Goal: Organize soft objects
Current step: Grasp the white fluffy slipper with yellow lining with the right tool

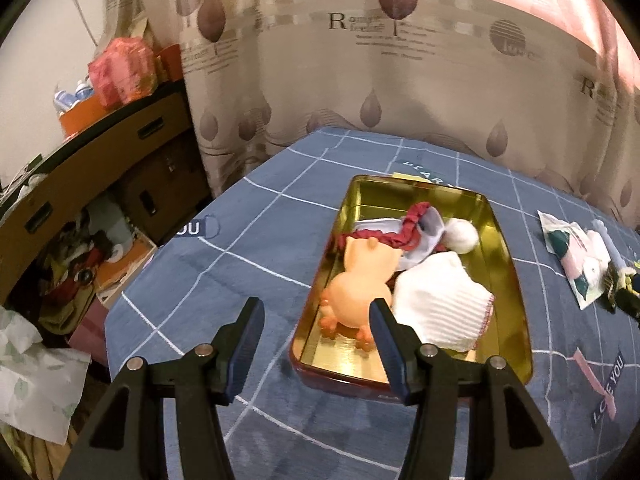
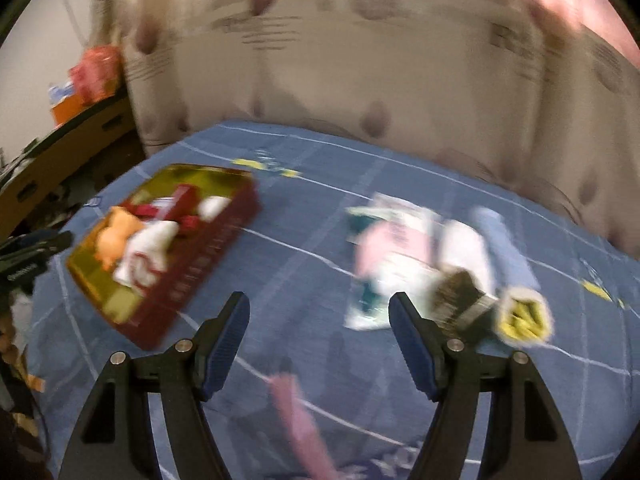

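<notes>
A gold-lined tin (image 1: 362, 200) with dark red outer walls rests on the blue checked bedcover (image 1: 248, 280). Inside lie an orange pig toy (image 1: 360, 280), a folded white cloth (image 1: 440, 304) and a red-and-white hat with a white pom-pom (image 1: 462, 235). My left gripper (image 1: 318, 312) hovers open and empty over the tin's near left corner. The right wrist view is blurred by motion. There my right gripper (image 2: 320, 304) is open and empty above the cover, between the tin (image 2: 208, 264) and a loose pile: a pink-and-teal packet (image 2: 380, 252), a white piece (image 2: 464, 244) and a dark-and-yellow sock (image 2: 520, 316).
A patterned curtain (image 1: 400, 80) hangs along the bed's far edge. To the left a dark wooden cabinet (image 1: 120, 148) and floor clutter (image 1: 80, 264) stand beyond the bed's edge. The pile also shows at the right (image 1: 580, 256). The left gripper's arm (image 2: 28, 256) shows beside the tin.
</notes>
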`<state>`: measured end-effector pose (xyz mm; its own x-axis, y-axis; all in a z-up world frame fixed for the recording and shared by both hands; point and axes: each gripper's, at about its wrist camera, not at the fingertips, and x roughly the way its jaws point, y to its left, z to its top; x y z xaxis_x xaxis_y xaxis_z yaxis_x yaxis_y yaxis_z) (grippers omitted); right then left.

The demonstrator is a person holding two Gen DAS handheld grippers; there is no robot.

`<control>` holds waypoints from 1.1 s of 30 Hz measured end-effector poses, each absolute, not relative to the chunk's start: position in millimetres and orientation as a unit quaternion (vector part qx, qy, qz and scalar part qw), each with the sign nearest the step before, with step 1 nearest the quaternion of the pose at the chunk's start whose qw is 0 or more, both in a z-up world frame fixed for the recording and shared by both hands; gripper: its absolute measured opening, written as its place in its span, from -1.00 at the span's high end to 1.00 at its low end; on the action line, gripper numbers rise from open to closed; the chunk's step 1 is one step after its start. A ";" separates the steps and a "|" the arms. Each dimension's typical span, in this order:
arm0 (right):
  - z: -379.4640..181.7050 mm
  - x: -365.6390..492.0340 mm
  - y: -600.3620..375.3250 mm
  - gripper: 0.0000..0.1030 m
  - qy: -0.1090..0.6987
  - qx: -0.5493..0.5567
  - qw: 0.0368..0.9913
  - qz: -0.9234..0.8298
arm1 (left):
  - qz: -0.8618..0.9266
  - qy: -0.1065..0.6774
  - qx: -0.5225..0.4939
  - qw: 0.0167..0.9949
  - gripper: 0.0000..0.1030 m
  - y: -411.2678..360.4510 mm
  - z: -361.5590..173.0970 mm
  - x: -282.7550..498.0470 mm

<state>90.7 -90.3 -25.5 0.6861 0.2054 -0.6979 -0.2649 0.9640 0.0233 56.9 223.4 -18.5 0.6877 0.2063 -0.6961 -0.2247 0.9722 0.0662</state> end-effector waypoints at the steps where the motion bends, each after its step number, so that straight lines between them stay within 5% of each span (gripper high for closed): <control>1: -27.2 91.2 -101.0 -0.35 0.377 -0.037 0.918 0.118 | 0.115 0.378 -0.011 0.919 -0.09 222.0 -18.5 57.6; 14: -59.7 114.1 -231.6 -0.35 0.405 0.026 0.914 -0.011 | 0.081 0.380 0.016 0.921 -0.09 203.2 -21.3 54.7; 27: -87.5 157.0 -234.9 -0.35 0.419 0.023 0.907 -0.024 | 0.043 0.370 0.052 0.926 -0.09 182.2 -22.8 52.8; 33: -92.0 161.7 -237.3 -0.01 0.421 0.031 0.907 -0.018 | 0.023 0.372 0.080 0.925 -0.09 167.0 -26.5 52.5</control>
<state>161.7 -237.3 -92.0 0.6455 -0.0059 -0.7637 0.0585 0.9974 0.0417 52.5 166.9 -26.5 0.7224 0.1018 -0.6840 0.0174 0.9861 0.1652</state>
